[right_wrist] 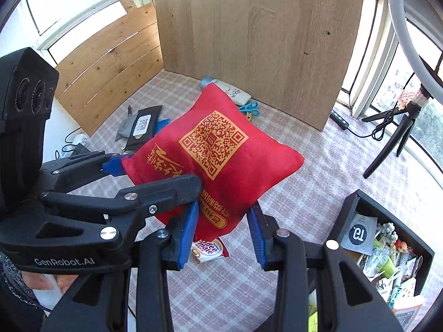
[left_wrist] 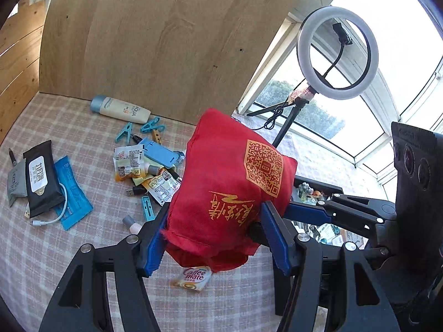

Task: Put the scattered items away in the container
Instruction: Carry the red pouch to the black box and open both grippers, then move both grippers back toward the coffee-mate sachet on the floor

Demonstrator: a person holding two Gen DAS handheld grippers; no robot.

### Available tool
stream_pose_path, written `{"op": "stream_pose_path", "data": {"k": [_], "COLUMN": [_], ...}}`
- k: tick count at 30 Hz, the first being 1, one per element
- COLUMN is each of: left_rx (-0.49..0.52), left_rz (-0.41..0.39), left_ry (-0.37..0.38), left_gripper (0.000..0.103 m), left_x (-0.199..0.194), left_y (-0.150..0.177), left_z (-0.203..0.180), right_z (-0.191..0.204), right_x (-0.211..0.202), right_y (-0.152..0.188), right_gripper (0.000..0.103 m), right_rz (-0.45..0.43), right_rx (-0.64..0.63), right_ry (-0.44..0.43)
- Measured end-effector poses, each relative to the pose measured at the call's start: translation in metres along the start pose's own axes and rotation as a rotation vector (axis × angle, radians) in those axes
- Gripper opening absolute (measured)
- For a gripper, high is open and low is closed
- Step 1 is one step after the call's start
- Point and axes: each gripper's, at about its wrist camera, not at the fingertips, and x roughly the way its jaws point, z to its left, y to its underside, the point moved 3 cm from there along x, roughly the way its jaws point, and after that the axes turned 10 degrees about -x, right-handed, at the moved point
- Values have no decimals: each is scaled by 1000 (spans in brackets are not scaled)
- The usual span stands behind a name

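**Daylight scene, strong fisheye bending, blown-out windows**

Both views were lit by bright daylight admitted through the windows [left_wrist: 318, 116], whose panes were overexposed to near white in the upper corners. The ring light [left_wrist: 337, 52] was seen against that glare, and whether it was switched on could not be told. The checked tablecloth [right_wrist: 318, 193] was evenly lit, with soft shadows cast under the red bag [right_wrist: 216, 160]. Colours were rendered vividly. Straight edges of the wooden panel [left_wrist: 166, 41] were bowed by the lens, and dark vignetting was present at the frame corners. Focus was held sharply mid-frame; slight softness was noted toward the rims.
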Motion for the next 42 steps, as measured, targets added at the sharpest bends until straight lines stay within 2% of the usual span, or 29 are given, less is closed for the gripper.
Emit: {"op": "stream_pose_path", "data": {"k": [7,18,21,23,25,29,32,36,42], "left_rx": [37,157,198,204,199,177,137,122,68], "left_rz": [35,181,196,194,201,208,207,171,85], "left_ry": [34,149,140,132,123,83,62,-16,-151], "left_gripper": [60,61,66,66,67,67,66,67,67], "left_x": [21,94,104,107,110,116,115,104,75], "left_y": [10,50,61,64,67,68,67,63,53], "left_z": [-50,-181,-212,-221,-222,-207,-188,-160,-99], "right_z": [-35,-141,-168,-183,-195,-217,-219,-201,-152], "right_x": [-26,-81,-103,-118,-131,-145,-142,-126,-84], "right_y": [30,126,153,168,180,193,190,172,136], "right_gripper": [36,36,40,47,49,52,54,56,59], "right_rz": [-1,53,55,51,29,-17,-32,-47,-61], "right_rx": [41,220,267,291,323,408,418,370,229], "right_ry": [38,139,163,237,290,283,275,226,141]}}
